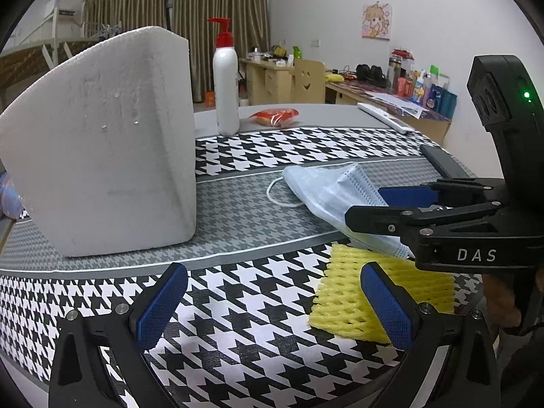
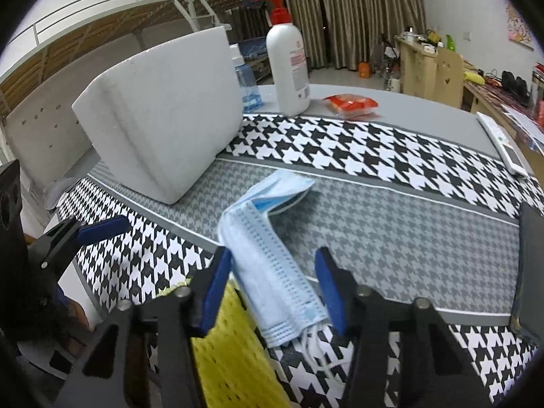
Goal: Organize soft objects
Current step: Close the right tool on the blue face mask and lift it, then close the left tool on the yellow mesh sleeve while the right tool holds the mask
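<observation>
A folded light-blue face mask (image 1: 335,190) (image 2: 268,261) lies on the houndstooth cloth, its near end between the fingers of my right gripper (image 2: 273,265), which is open around it. A yellow foam net (image 1: 353,292) (image 2: 234,350) lies just in front of the mask. My left gripper (image 1: 275,292) is open and empty, low over the cloth, with the net by its right finger. A white foam block (image 1: 102,142) (image 2: 163,119) stands at the left. The right gripper also shows in the left wrist view (image 1: 370,204).
A white pump bottle (image 1: 226,81) (image 2: 289,64) with a red cap and a red snack packet (image 1: 275,117) (image 2: 352,103) stand behind. A white remote (image 2: 503,146) and a dark flat object (image 2: 528,255) lie at the right edge. A blue bottle (image 2: 246,78) hides behind the block.
</observation>
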Demonstrator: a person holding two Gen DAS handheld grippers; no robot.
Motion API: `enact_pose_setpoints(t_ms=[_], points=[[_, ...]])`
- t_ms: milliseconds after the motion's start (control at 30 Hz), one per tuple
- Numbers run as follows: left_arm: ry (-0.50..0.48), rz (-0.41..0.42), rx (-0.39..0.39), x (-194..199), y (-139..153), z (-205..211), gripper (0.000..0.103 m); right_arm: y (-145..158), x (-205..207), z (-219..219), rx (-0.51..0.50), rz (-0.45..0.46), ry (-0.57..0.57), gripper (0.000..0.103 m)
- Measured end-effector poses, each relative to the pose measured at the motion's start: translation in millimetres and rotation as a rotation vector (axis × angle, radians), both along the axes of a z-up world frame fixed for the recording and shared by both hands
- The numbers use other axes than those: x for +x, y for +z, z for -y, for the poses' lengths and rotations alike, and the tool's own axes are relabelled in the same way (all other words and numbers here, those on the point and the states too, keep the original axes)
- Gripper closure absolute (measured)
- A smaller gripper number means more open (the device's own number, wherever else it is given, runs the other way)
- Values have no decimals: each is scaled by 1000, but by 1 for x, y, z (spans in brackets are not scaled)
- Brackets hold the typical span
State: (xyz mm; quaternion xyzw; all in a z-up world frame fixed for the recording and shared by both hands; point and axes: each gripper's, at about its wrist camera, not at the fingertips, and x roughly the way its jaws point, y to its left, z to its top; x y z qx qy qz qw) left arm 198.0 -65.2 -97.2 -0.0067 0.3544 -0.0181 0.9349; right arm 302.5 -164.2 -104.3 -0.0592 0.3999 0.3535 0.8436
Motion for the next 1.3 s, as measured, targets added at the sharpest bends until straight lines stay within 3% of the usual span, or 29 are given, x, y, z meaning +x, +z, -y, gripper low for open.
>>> enact_pose_setpoints(t_ms=[200, 667, 733, 833, 1300], points=[[-5, 1, 5, 1, 0, 2, 1, 0, -1, 0, 11, -12, 25, 68], [-17, -11, 6, 4, -2, 6, 1, -9, 2, -7, -31, -37, 58, 70], [-24, -13, 7, 5, -3, 7, 1, -6, 2, -4, -23, -26, 48, 82], [-35, -17, 5, 6, -3, 10, 1, 1, 1, 4, -1, -3, 32, 92], [-105, -48, 6, 8, -8, 28, 1, 5, -2, 33, -13, 30, -49, 94]])
